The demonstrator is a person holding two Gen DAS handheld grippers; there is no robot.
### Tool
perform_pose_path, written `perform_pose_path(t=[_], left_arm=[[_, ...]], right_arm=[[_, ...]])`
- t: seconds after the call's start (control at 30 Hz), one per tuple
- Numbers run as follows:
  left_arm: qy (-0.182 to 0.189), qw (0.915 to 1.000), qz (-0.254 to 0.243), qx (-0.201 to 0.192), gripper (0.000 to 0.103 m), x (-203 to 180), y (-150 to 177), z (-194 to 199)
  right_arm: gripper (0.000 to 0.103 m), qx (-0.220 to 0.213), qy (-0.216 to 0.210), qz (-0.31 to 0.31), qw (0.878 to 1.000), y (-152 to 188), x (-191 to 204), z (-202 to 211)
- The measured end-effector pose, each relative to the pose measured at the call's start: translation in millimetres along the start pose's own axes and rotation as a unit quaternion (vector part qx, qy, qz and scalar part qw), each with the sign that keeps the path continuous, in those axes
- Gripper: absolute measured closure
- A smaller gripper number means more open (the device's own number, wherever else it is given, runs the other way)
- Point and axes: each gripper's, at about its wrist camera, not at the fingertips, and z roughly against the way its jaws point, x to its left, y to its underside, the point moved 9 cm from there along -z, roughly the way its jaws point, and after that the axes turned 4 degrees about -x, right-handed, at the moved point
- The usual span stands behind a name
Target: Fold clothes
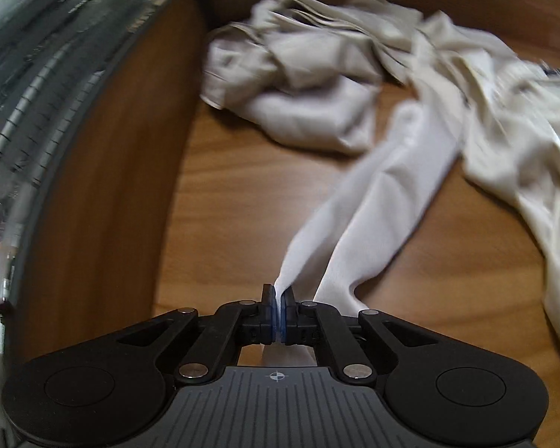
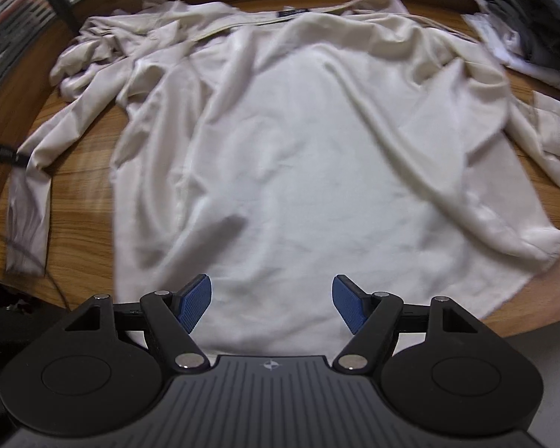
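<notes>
Left wrist view: my left gripper (image 1: 279, 300) pinches the cream shirt's (image 2: 298, 171) sleeve on the table (image 1: 235, 201); right fingers (image 2: 196, 304) gape empty. Tugging could rumple the spread body.

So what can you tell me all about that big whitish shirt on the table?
The shirt is cream, soft-looking cloth, spread wrinkled on the wooden table with its hem nearest and a dark label at the collar. Both long sleeves lie bunched to the sides. The left gripper is shut on a pulled-out strip of it. The right gripper hangs open over the hem.
</notes>
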Motion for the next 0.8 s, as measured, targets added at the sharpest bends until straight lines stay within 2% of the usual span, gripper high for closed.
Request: perform_pose_path(t=[0.1,0.17,0.27,0.47,0.53,0.63,0.77,0.8], left_arm=[[0.006,0.9999,-0.005,-0.011,0.089,7.6,-8.4,0.8],[0.019,0.9994,-0.02,-0.02,0.075,4.6,-11.6,5.7],[0.045,0.9975,-0.038,-0.038,0.061,-2.2,-13.9,15.9],[0.103,0.993,-0.049,-0.032,0.056,-14.8,-7.5,28.3],[0.115,0.9915,-0.052,-0.029,0.056,-16.3,-3.6,31.4],[0.124,0.9904,-0.055,-0.029,0.055,-15.8,1.5,33.8],[0.13,0.9899,-0.052,-0.022,0.055,-12.6,5.4,30.9],[0.131,0.9899,-0.051,-0.02,0.055,-11.7,5.8,29.9]], right_arm=[[0.026,-0.004,-0.013,0.019,1.0,-4.5,31.7,-10.1],[0.026,-0.007,-0.019,0.033,0.999,-6.1,54.1,-17.0],[0.026,-0.011,-0.026,0.05,0.998,-10.1,87.3,-29.9],[0.033,-0.003,-0.029,0.09,0.996,-17.6,136.6,-60.0],[0.039,0.0,-0.024,0.107,0.994,-20.6,147.7,-70.4],[0.058,0.008,-0.008,0.123,0.992,-23.1,150.7,-85.1],[0.102,0.007,0.004,0.115,0.993,-31.3,142.3,-92.4],[0.102,0.002,0.003,0.109,0.994,-35.5,138.3,-89.4]])
